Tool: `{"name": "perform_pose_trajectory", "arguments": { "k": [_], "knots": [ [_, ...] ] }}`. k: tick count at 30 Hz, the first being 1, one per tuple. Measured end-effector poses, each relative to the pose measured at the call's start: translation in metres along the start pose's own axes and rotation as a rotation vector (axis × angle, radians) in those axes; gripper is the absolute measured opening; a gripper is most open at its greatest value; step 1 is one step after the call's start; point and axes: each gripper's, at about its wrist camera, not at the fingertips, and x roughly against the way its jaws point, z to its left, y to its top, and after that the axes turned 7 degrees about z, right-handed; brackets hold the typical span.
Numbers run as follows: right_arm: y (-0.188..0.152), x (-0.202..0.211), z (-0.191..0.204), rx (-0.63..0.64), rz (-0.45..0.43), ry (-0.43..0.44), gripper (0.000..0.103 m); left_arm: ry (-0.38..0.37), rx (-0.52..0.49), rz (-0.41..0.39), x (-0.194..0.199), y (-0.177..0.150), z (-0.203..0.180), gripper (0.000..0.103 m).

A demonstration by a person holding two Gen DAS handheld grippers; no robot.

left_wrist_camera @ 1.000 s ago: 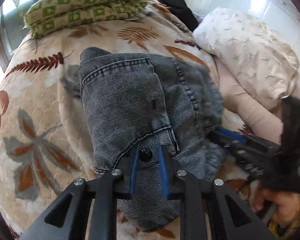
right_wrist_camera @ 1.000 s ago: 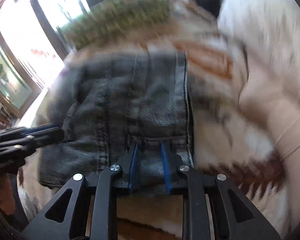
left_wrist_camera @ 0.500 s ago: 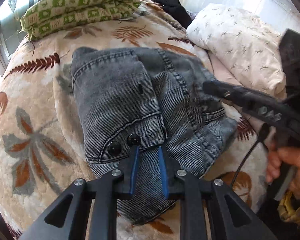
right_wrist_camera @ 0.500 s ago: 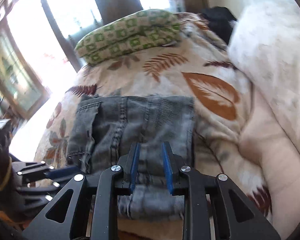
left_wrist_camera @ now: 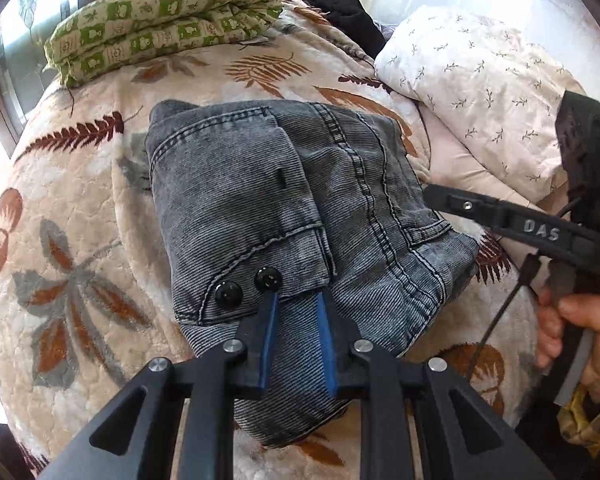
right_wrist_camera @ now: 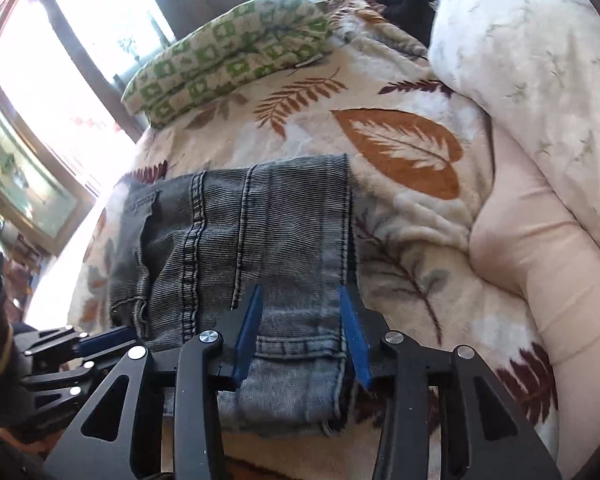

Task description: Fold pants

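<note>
The grey denim pants (left_wrist_camera: 284, 216) lie folded into a compact bundle on the leaf-patterned blanket (left_wrist_camera: 80, 208); they also show in the right wrist view (right_wrist_camera: 252, 248). My left gripper (left_wrist_camera: 296, 300) has its blue fingers slightly apart at the near edge of the bundle, beside two black buttons (left_wrist_camera: 248, 286), holding nothing. My right gripper (right_wrist_camera: 300, 300) is open above the near end of the bundle, with no cloth between its fingers. It also shows at the right of the left wrist view (left_wrist_camera: 428, 192), level with the bundle's right edge.
A folded green checked quilt (left_wrist_camera: 164, 24) lies at the far edge of the bed. A white flowered pillow (left_wrist_camera: 484, 92) and a pink one (right_wrist_camera: 532, 240) lie on the right. A dark garment (left_wrist_camera: 348, 12) sits far back. Windows are on the left.
Both grippers have let go of the pants and pulled back. The right gripper's jaws have opened wider. The bundle has settled flat on the blanket.
</note>
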Motion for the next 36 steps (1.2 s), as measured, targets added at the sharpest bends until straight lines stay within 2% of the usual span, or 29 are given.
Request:
{"name": "perform_pose_trajectory", "arguments": {
  "k": [4,6,9,10,11,12,13,19,24,28,30,31,32,33,35,36],
  "knots": [
    [-0.005,0.012,0.001,0.006,-0.021,-0.009,0.055,0.026,-0.017,-0.001,0.004,0.000,-0.005,0.022],
    [-0.007,0.016,0.004,0.023,-0.032,-0.017,0.057,0.028,-0.014,-0.004,0.008,-0.001,-0.006,0.023],
    [-0.009,0.018,0.010,0.056,-0.039,-0.037,0.062,0.035,-0.005,-0.023,0.017,-0.002,-0.005,0.046],
    [-0.010,0.019,0.011,0.065,-0.043,-0.041,0.070,0.042,-0.001,-0.035,0.021,-0.002,-0.004,0.061],
    [-0.011,0.020,0.012,0.073,-0.050,-0.044,0.073,0.050,0.005,-0.053,0.026,-0.003,-0.003,0.068],
    [-0.011,0.021,0.013,0.078,-0.054,-0.046,0.073,0.056,0.012,-0.068,0.030,-0.003,-0.002,0.079],
    [-0.012,0.021,0.014,0.086,-0.056,-0.045,0.073,0.060,0.020,-0.082,0.034,-0.004,0.000,0.083],
    [-0.014,0.021,0.011,0.085,-0.060,-0.045,0.073,0.060,0.088,-0.104,0.047,-0.006,0.022,0.086],
    [-0.015,0.019,0.011,0.074,-0.053,-0.028,0.074,0.065,0.134,-0.080,0.041,-0.011,0.032,0.086],
    [-0.021,0.004,0.008,0.074,0.026,-0.095,0.074,0.116,0.146,-0.025,0.024,-0.018,0.031,0.086],
    [-0.025,-0.003,0.000,0.034,0.070,-0.074,0.074,0.117,0.155,-0.017,0.019,-0.025,0.029,0.086],
    [-0.028,-0.007,-0.007,-0.008,0.098,-0.027,0.067,0.118,0.162,-0.022,0.018,-0.030,0.028,0.085],
    [-0.029,-0.010,-0.012,-0.042,0.112,0.022,0.040,0.115,0.166,-0.024,0.017,-0.032,0.028,0.083],
    [-0.031,-0.012,-0.016,-0.078,0.123,0.060,0.029,0.116,0.166,-0.022,0.016,-0.034,0.027,0.081],
    [-0.031,-0.004,-0.019,-0.103,0.100,0.101,0.021,0.103,0.142,-0.009,0.013,-0.034,0.024,0.066],
    [-0.031,0.002,-0.015,-0.088,0.082,0.107,0.020,0.104,0.128,-0.004,0.012,-0.034,0.022,0.063]
  ]
}}
